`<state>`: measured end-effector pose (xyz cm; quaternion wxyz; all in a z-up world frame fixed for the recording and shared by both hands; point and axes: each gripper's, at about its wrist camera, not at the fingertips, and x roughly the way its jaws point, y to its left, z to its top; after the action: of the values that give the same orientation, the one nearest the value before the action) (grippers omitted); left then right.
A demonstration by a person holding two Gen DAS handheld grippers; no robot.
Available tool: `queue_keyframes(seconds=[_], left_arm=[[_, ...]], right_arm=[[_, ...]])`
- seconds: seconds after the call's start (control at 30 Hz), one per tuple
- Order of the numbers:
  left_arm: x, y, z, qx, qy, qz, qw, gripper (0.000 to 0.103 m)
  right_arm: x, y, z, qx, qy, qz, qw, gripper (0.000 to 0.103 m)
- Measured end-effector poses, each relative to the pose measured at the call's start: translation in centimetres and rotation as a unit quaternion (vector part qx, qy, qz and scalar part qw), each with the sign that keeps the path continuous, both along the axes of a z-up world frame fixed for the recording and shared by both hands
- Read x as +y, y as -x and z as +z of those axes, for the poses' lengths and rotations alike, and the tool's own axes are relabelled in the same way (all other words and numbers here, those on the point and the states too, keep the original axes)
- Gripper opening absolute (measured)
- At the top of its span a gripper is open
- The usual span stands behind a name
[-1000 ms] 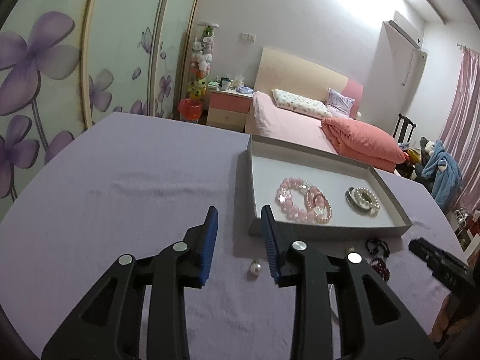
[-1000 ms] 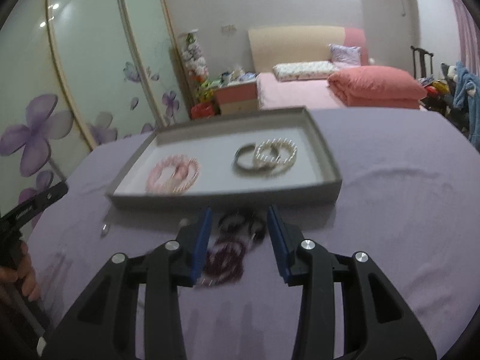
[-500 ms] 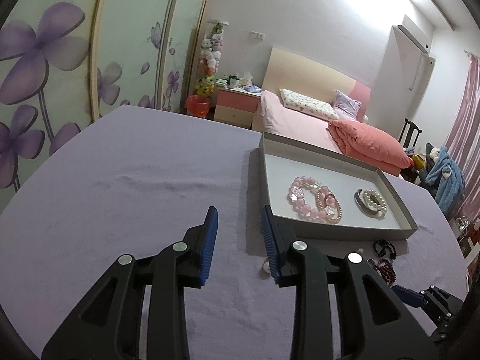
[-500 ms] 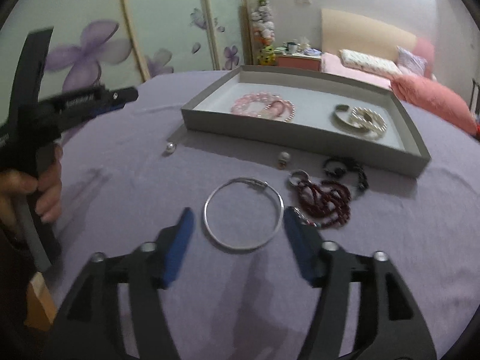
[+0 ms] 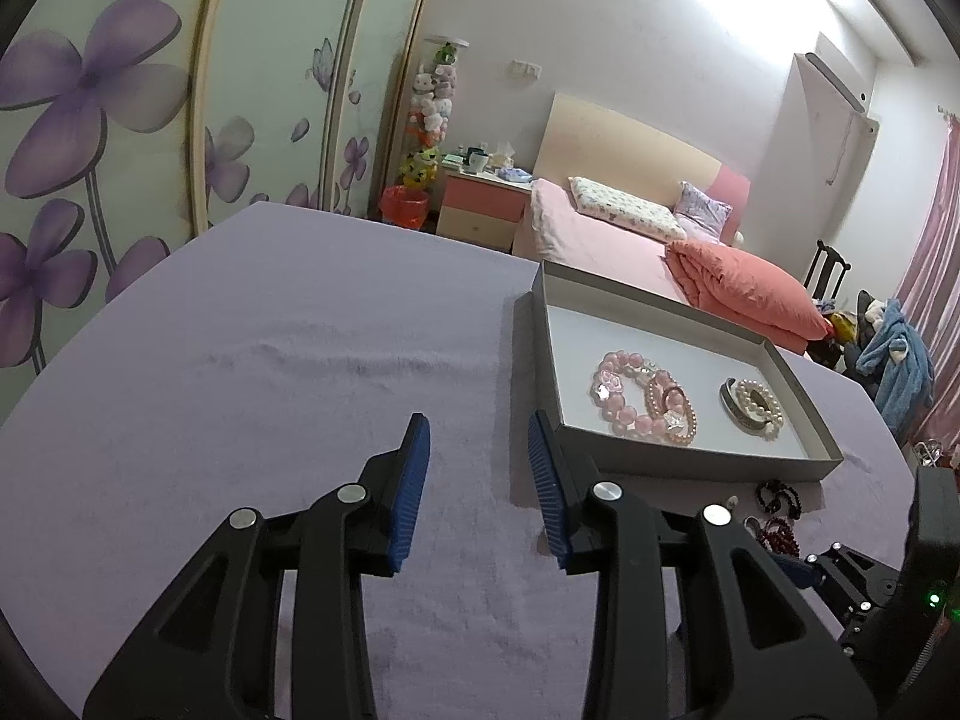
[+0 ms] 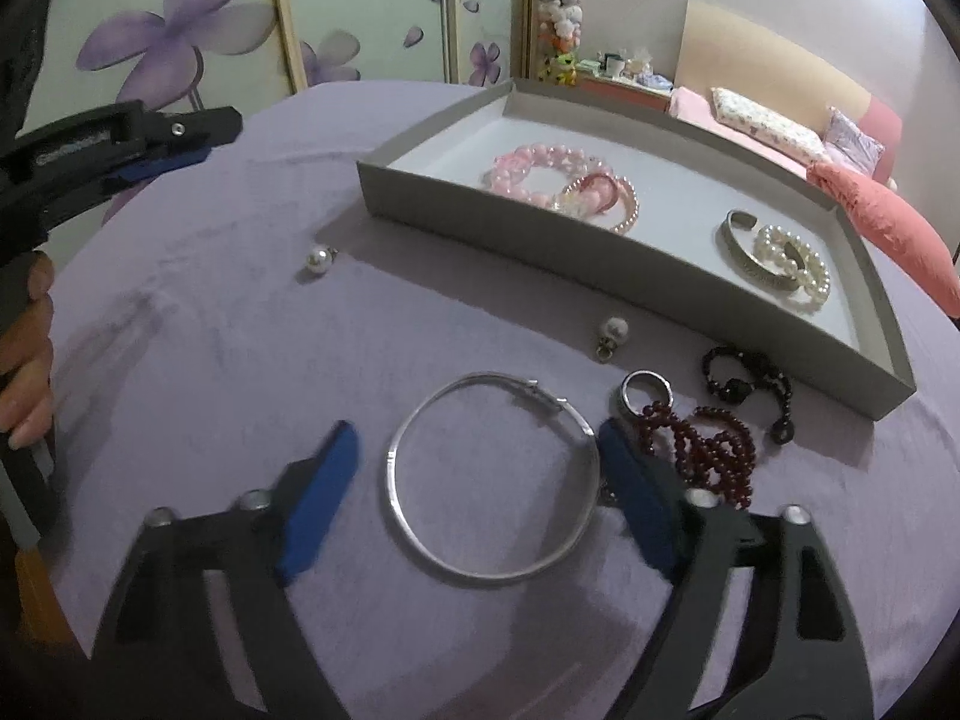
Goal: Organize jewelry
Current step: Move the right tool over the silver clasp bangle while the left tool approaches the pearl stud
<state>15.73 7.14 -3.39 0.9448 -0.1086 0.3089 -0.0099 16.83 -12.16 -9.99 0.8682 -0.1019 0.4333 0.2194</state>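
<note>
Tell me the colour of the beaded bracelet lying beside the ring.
Dark red beaded bracelet, beside the silver ring; clearest in the right wrist view.

Two black plastic grippers, left gripper (image 5: 478, 474) and right gripper (image 6: 480, 468), carry ribbed blue pads (image 5: 410, 489) and silver pivot screws (image 5: 606, 490).

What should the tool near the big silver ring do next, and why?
Probably lower and close the right tool on the silver bangle. Its fingers are open wide with the bangle lying flat on the purple cloth between them, not yet pinched. The grey tray already holds pink and pearl bracelets, so the bangle likely goes there next.
</note>
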Motion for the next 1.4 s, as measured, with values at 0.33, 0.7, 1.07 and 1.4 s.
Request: queue_keyframes(seconds=[0.33, 0.7, 1.07, 1.4], left_arm=[[-0.7, -0.2, -0.7, 0.019, -0.011, -0.029, 0.9993, 0.037], [-2.5, -0.4, -1.7, 0.042, -0.039, -0.061, 0.9965, 0.059], [-5.0, -1.2, -3.8, 0.087, -0.098, -0.097, 0.9866, 0.066], [-6.0, -3.2, -4.9, 0.12, -0.105, -0.09, 0.9832, 0.039]], right_arm=[[-3.5, 5.4, 0.5, 0.003, 0.012, 0.009, 1.0, 0.068], [-12.6, 2.4, 0.3, 0.019, 0.012, -0.134, 0.991, 0.068], [-14.0, -1.2, 0.1, -0.001, 0.0, -0.198, 0.98, 0.069], [-13.5, -1.3, 0.0, -0.001, 0.001, -0.198, 0.98, 0.069]])
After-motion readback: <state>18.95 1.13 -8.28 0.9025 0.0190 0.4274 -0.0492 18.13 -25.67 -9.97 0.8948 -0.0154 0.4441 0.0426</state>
